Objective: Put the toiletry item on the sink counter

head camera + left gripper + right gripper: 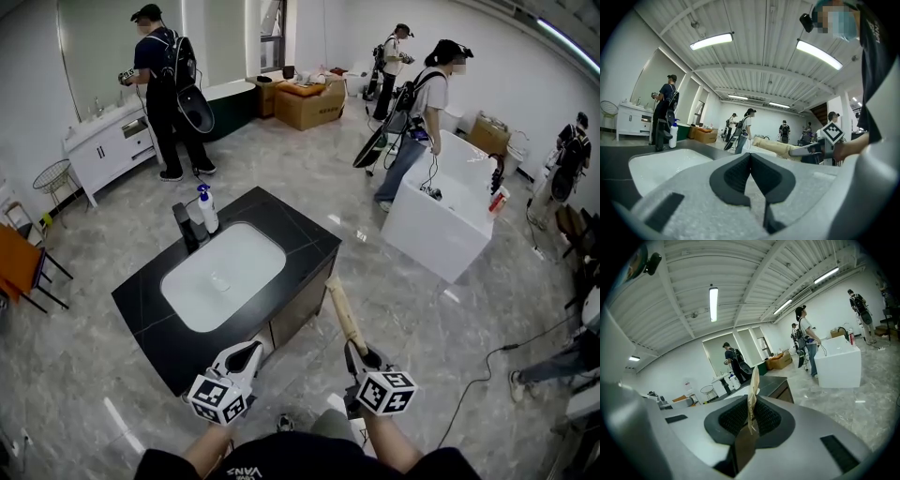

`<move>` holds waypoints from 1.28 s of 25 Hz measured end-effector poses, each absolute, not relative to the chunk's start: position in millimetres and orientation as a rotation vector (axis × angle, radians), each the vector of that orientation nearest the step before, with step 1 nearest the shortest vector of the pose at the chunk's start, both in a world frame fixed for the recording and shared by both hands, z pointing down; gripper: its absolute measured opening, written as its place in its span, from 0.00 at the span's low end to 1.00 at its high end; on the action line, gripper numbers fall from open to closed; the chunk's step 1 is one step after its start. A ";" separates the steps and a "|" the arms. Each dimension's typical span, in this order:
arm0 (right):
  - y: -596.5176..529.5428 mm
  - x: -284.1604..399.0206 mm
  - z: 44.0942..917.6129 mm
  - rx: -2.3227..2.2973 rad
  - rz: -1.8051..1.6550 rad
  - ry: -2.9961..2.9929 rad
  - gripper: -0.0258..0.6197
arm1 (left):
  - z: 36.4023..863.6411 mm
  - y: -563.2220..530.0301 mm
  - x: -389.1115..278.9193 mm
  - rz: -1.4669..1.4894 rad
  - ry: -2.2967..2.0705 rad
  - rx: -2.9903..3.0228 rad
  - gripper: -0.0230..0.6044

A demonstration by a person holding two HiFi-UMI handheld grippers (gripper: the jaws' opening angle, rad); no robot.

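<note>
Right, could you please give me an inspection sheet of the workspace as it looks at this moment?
Surface: black sink counter with a white basin set in it.
Job's things: tan toiletry item, held off the counter, not yet set down.
Clutter: black faucet and white pump bottle at the basin's far end.
Grippers: right gripper jaws shut on the toiletry item; left gripper jaws together, nothing between them.
Cables: black cable across the floor on the right.
Surroundings: several people standing, cardboard box, white vanity, white tub.
</note>
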State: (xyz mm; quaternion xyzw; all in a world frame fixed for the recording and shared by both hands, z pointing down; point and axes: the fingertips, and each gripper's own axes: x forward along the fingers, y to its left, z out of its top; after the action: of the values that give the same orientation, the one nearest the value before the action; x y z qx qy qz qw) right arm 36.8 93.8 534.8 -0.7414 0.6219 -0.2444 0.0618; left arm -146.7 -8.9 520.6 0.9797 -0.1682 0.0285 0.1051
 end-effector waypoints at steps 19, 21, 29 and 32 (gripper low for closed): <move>-20.8 176.0 543.4 -2.104 -0.817 2.098 0.10 | 518.0 -91.0 -26.0 0.094 -0.766 2.823 0.05; -29.7 192.8 544.0 -2.086 -0.818 2.130 0.10 | 517.4 -96.0 -11.1 0.088 -0.801 2.816 0.05; -51.1 245.6 552.2 -2.015 -0.834 2.261 0.10 | 522.1 -99.2 34.4 0.053 -0.940 2.761 0.05; -57.1 257.9 555.7 -1.994 -0.856 2.297 0.10 | 524.8 -95.0 44.3 0.064 -0.973 2.730 0.05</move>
State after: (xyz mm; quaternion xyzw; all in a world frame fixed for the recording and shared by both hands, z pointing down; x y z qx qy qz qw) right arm 257.9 -57.1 555.7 -0.6309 0.7270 -0.2710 -0.0092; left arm 44.3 -95.0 524.8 0.9348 -0.3332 0.0219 0.1209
